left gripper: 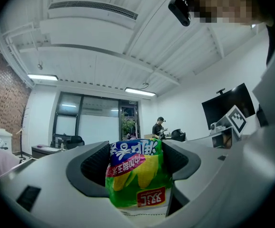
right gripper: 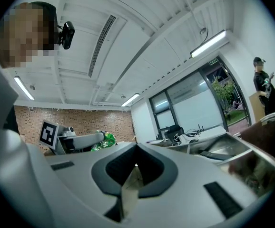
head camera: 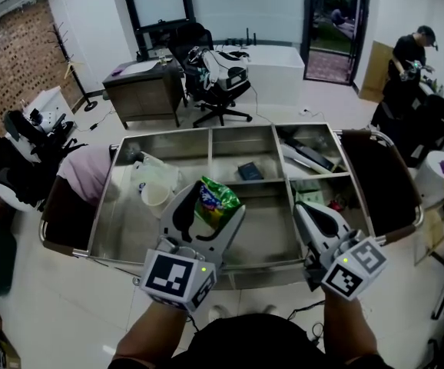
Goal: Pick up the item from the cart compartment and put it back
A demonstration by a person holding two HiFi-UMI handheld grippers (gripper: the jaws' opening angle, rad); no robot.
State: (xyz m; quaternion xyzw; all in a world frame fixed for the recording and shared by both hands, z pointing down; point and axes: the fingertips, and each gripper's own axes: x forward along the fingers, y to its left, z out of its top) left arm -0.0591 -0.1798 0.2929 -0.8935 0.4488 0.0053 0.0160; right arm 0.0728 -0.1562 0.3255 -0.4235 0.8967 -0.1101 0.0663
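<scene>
Left tongs (head camera: 209, 210) hold the snack bag (head camera: 217, 197). In the left gripper view the green and yellow snack bag (left gripper: 136, 175) sits squeezed between both pads, the left tongs (left gripper: 135, 148) standing fairly wide around it, bag top poking up past the tips. Right tongs (head camera: 305, 214) are closed with nothing held; in their own view the right tongs (right gripper: 135, 151) show jaws meeting at the tips.

Bag location: in the left tongs' grip, raised over the cart (head camera: 105, 206), ahead of the person and above the front middle compartment. It looks clear of the cart floor, though the steep head view makes the height hard to judge.

Other stuff: a white plastic bag (head camera: 157, 187) lies in the compartment just left of the left tongs, and a small dark item (head camera: 250, 171) sits in a compartment beyond them. The right tongs hover over the cart's front edge, near the right-hand compartments, which hold mixed clutter.

Progress: the pickup half looks done, with the item out of the compartment and gripped firmly. Left to do: lower it back into the compartment, open the tongs, pull clear. Which compartment it came from can't be told here.
</scene>
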